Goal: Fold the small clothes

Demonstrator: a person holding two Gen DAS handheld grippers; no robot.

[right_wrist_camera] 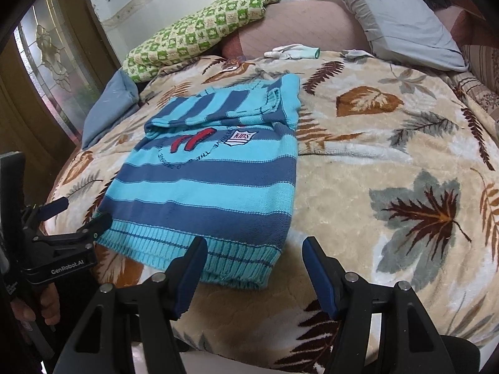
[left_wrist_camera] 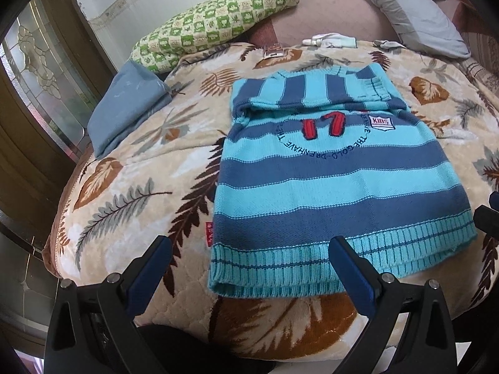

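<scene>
A small blue-and-turquoise striped knit sweater (left_wrist_camera: 336, 171) lies flat on the leaf-print blanket (left_wrist_camera: 134, 168), its sleeves folded across the chest near a red "17". It also shows in the right wrist view (right_wrist_camera: 212, 184). My left gripper (left_wrist_camera: 249, 249) is open and empty, just above the sweater's left hem corner. My right gripper (right_wrist_camera: 254, 249) is open and empty over the hem's right corner. The left gripper (right_wrist_camera: 78, 212) also shows at the left of the right wrist view.
A green checked pillow (left_wrist_camera: 215, 21) and a grey pillow (left_wrist_camera: 408, 9) lie at the back of the bed. A folded blue cloth (left_wrist_camera: 124, 106) sits at the left. Small pale garments (left_wrist_camera: 330, 40) lie behind the sweater. A glass-panelled door (left_wrist_camera: 37, 62) stands left.
</scene>
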